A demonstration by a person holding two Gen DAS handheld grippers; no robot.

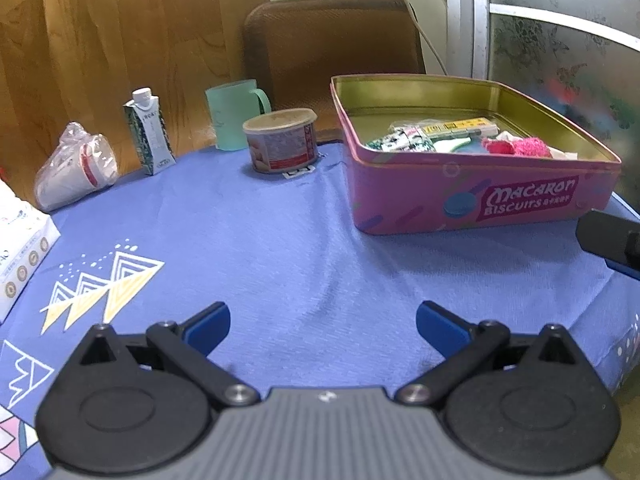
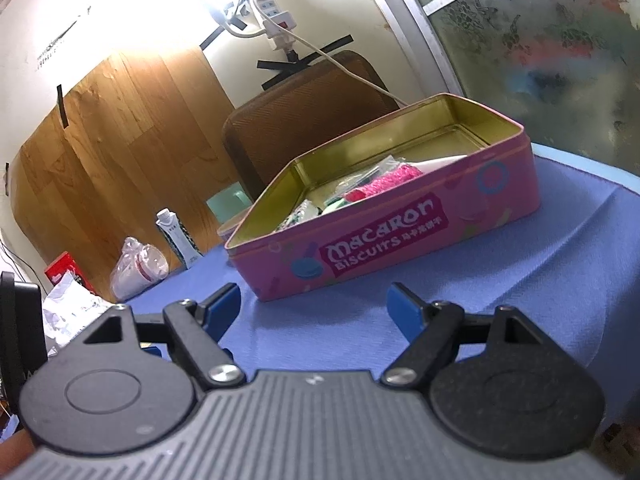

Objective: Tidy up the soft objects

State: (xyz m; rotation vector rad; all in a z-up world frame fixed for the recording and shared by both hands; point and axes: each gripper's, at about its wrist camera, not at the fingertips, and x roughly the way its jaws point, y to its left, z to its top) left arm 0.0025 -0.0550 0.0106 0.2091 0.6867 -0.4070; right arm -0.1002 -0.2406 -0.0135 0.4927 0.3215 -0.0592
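A pink biscuit tin (image 1: pixel 400 204) (image 2: pixel 400 256) stands open on the blue tablecloth (image 1: pixel 280 240) at the right. Inside it lie a pink fuzzy cloth (image 1: pixel 516 146) (image 2: pixel 384 182), patterned fabric pieces (image 1: pixel 400 140) and a yellow packet (image 1: pixel 460 126). My left gripper (image 1: pixel 322 326) hovers open over bare cloth, left of and nearer than the tin, nothing between its blue pads. My right gripper (image 2: pixel 314 312) is open too, just short of the tin's front wall, empty. Its tip shows at the right edge of the left wrist view.
Along the far table edge stand a bagged stack of paper cups (image 1: pixel 76 176), a small carton (image 1: pixel 150 136), a mint mug (image 1: pixel 234 114) and a round can (image 1: pixel 282 140). A tissue pack (image 1: pixel 20 248) lies at the left. A brown chair back (image 1: pixel 332 48) rises behind.
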